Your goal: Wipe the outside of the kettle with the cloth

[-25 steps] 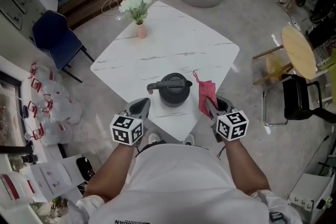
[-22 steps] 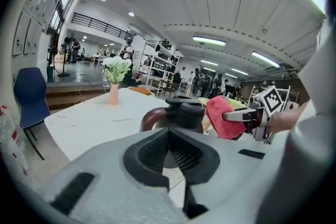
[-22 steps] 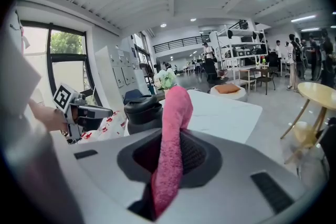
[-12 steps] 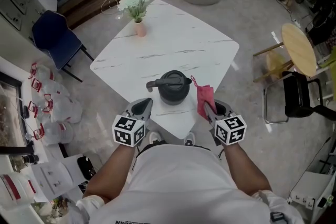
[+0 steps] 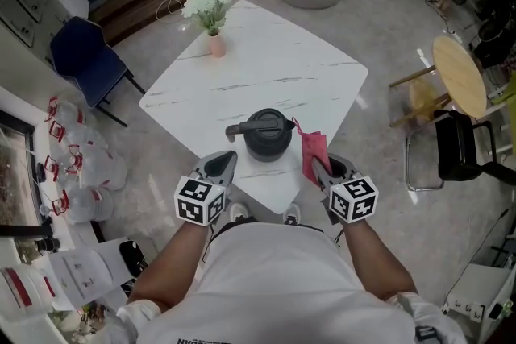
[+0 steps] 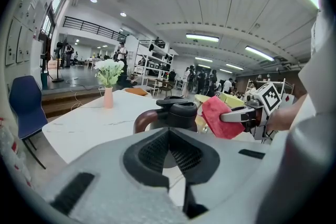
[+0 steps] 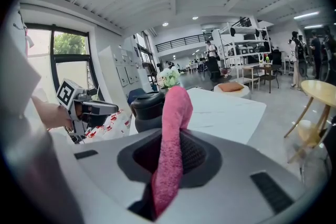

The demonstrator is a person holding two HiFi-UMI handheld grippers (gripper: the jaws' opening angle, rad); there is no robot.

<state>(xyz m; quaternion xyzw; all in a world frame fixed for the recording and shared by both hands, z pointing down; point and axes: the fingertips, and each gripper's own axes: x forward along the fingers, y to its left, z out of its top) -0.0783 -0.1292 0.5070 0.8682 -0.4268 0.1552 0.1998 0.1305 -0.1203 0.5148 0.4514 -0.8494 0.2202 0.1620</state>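
- Our right hand-held gripper is clenched on the pink cloth, which stands up out of its jaws. The kettle is just ahead and to its left.
- Our left hand-held gripper is clenched on nothing, with the kettle just ahead to its right on the bench.
- We should press the cloth's broad face to the kettle's wall and sweep round, bracing with the left if it slides.
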